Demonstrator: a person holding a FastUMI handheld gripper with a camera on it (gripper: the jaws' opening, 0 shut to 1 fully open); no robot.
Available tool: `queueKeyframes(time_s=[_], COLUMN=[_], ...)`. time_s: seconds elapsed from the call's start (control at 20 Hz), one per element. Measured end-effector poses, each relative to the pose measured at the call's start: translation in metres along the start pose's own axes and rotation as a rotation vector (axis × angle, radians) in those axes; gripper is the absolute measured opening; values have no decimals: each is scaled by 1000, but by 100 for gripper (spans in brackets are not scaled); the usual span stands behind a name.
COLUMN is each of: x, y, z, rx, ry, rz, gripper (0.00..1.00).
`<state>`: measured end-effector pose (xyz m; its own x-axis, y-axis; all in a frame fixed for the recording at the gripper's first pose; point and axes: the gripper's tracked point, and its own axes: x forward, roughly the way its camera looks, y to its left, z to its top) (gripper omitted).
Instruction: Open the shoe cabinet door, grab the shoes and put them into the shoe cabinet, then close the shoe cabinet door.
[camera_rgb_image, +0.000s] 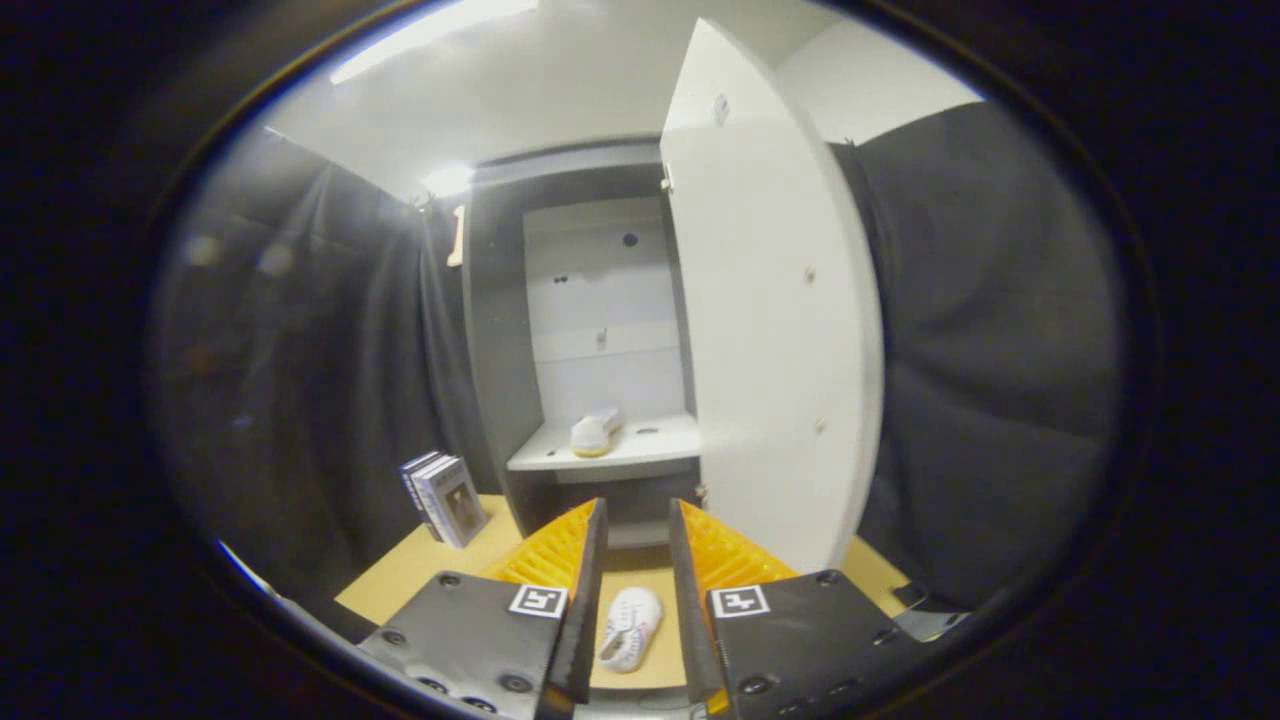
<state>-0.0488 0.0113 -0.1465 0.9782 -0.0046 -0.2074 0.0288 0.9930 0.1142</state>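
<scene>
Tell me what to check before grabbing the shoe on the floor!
1. White cabinet door open: ok, it is swung wide.
2. One small white shoe on the white cabinet shelf: ok.
3. Room on the shelf beside that shoe: ok, bare space to its right.
4. Second white shoe with coloured markings lined up: ok, it lies on the tan floor board between the fingers.
5. Hand-held gripper open: ok, fingers apart, touching nothing.
6. Fingers low enough to grip: cannot tell.
7. Stack of upright books out of the way: ok, off to the side.
</scene>
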Motion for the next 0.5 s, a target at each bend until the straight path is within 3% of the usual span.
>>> queueKeyframes(time_s=[0.25, 0.5], x=[51, 90], y=[45, 45], z=[-106, -206], rx=[7, 15], ry=[146, 276], rz=[15, -21], gripper=[47, 47])
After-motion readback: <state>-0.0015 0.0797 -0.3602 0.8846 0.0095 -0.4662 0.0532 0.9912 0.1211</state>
